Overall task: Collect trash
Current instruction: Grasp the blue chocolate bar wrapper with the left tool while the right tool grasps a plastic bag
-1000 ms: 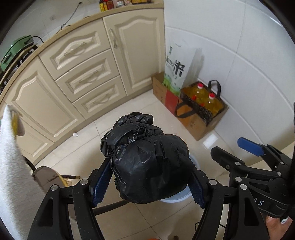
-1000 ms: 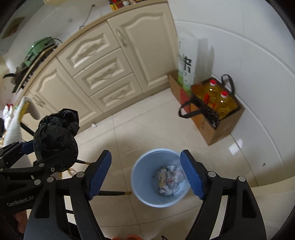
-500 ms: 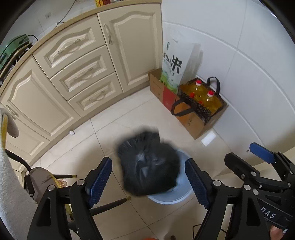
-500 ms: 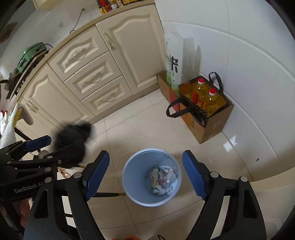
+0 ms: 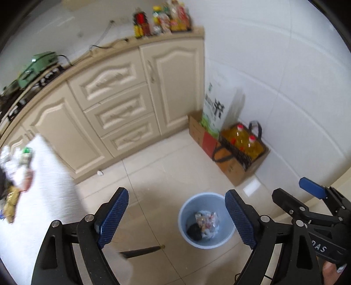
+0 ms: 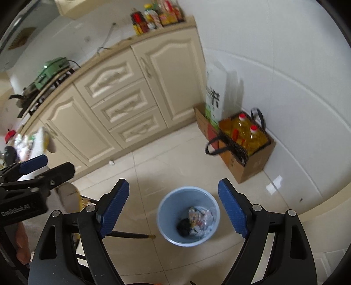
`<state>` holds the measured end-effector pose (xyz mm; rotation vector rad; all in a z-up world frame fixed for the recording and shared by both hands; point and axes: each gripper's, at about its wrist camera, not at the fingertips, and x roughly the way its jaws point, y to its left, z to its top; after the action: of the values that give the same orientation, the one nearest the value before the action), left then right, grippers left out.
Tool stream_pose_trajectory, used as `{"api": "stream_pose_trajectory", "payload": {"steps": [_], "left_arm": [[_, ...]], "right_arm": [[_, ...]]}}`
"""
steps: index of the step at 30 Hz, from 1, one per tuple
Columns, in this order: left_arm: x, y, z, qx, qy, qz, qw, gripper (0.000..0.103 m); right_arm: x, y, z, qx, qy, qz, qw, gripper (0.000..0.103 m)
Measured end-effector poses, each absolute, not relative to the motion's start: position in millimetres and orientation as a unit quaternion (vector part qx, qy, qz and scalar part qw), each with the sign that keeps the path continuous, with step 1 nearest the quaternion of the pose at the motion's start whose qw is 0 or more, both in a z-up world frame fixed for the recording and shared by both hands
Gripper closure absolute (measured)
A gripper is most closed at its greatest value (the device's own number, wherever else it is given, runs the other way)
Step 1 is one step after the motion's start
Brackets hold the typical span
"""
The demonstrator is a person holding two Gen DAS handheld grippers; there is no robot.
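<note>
Kitchen corner: glossy cream floor tiles [image 5: 166, 162], white tiled wall [image 5: 285, 72], cream panelled cabinets [image 5: 122, 105] under a beige worktop [image 5: 114, 45] crowded with bottles [image 5: 162, 18]. Green appliance [image 6: 52, 65] at left. Soft daylight, window glare on the floor.

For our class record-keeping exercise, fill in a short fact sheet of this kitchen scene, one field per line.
Bin: blue bin on the tiled floor
Bin contents: black bag beside crumpled wrappers
Left claw: open, nothing between its pads, jaws just opened wider
Right claw: open, empty, jaws just opened wider
Near wall: cardboard box holding oil bottles
</note>
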<state>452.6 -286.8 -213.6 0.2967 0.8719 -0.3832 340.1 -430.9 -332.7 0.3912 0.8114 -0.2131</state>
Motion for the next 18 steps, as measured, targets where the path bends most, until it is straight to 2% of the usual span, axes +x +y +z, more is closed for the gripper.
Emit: {"api": "stream_pose_trajectory", "payload": {"steps": [3, 6, 10, 18], "left_arm": [[429, -247, -182, 0.126, 0.39, -0.175, 0.895, 0.013], [404, -201, -154, 0.113, 0.361, -0.161, 0.912, 0.011], [373, -129, -124, 0.092, 0.326, -0.136, 0.931, 0.005], [343, -2, -116, 0.059, 0.306, -0.058, 0.948, 0.003]], "right_arm": [[341, -405, -305, 0.175, 0.372, -0.087, 0.908, 0.016], [344, -370, -277, 0.155, 0.354, -0.068, 0.92, 0.01], [358, -315, -244, 0.124, 0.335, -0.031, 0.933, 0.008], [400, -201, -218, 0.063, 0.336, 0.046, 0.938, 0.005]]}}
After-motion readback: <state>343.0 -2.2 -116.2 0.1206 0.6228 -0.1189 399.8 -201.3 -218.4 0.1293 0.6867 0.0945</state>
